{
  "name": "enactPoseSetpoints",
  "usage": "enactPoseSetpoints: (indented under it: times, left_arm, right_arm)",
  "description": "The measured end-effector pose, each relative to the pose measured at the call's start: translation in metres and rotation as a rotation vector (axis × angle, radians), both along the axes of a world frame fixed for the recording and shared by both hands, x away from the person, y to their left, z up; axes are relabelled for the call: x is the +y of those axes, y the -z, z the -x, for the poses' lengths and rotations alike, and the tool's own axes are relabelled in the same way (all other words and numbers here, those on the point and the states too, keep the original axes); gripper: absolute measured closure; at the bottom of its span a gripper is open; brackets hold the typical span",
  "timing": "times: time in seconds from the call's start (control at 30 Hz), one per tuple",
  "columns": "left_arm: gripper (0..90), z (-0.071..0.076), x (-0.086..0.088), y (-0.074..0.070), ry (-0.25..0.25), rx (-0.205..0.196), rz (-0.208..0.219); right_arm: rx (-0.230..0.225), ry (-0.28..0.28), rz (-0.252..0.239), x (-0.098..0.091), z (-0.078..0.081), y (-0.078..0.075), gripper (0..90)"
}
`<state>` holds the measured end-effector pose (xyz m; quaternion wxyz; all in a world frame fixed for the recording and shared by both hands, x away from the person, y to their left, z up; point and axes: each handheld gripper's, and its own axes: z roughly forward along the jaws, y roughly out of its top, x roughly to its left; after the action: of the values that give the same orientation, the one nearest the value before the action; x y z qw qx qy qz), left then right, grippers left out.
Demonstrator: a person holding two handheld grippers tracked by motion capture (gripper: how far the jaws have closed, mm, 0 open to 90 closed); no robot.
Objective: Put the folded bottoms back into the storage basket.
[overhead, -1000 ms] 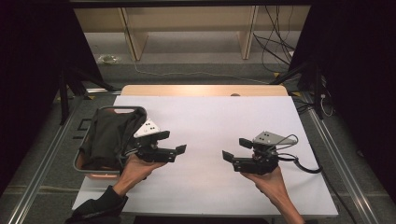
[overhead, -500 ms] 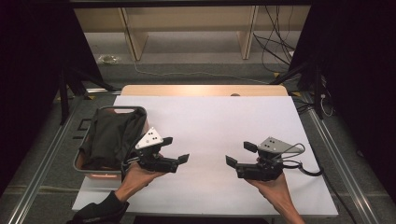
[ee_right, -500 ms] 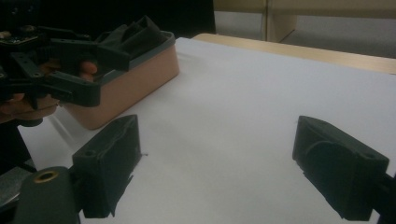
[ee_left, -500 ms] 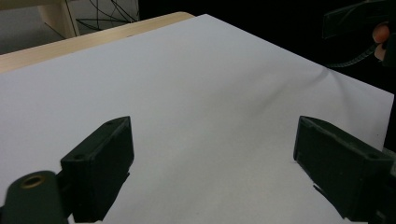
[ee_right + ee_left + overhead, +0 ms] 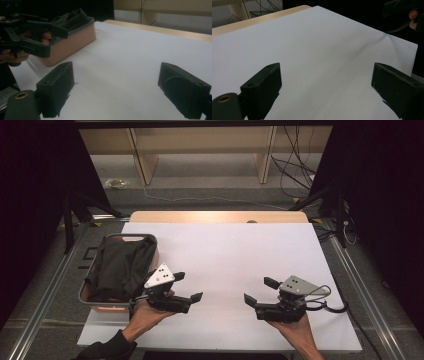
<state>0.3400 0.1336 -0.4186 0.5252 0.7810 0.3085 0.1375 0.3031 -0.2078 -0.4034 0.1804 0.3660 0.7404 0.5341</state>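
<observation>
The fingers (image 5: 262, 90) of the left gripper (image 5: 189, 287) stand wide apart and have just been opening further, with nothing between them but the bare white sheet-covered surface (image 5: 317, 50) below. The left gripper view looks along them across that sheet toward its far corner, where a soft crease runs in the covering. The left hand (image 5: 145, 312) holds this gripper low over the near left part of the surface, its fingers pointing toward the middle and its grey three-cornered plate on top. The fingers (image 5: 56, 88) of the right gripper (image 5: 260, 291) are likewise spread wide and hold nothing, with white sheet showing in the gap. The right hand (image 5: 295, 330) carries it over the near right part of the surface, pointing left, so the two grippers face each other and stay well apart. A black cable (image 5: 332, 306) loops out from behind the right gripper. Just beside the left gripper, at the left edge of the surface, sits a pinkish-tan rectangular plastic bin with a dark grey rim (image 5: 131, 237). A crumpled black cloth (image 5: 117, 267) lies piled inside the bin, part of it rising above the rim. In the right gripper view the left gripper shows in front of the bin's near corner. Beyond the white sheet a light wooden edge (image 5: 215, 216) of the surface shows at the far side.
</observation>
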Motion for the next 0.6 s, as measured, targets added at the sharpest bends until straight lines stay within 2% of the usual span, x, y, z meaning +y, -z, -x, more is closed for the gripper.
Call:
enactPoseSetpoints:
  times: [0.23, 0.4, 0.6]
  left_arm:
    - [6.5, 0.005, -0.001, 0.003, 0.011, 0.002, 0.001]
    - [5.2, 0.006, 0.000, 0.006, 0.006, 0.008, -0.015]
    - [4.0, 0.008, 0.002, 0.005, 0.004, 0.010, 0.009]
  right_arm:
    - [0.006, 0.007, 0.001, -0.003, 0.007, 0.005, 13.5]
    - [-0.001, 0.014, -0.006, -0.007, 0.011, 0.006, 13.4]
    - [0.011, 0.018, -0.004, -0.010, 0.015, 0.008, 13.0]
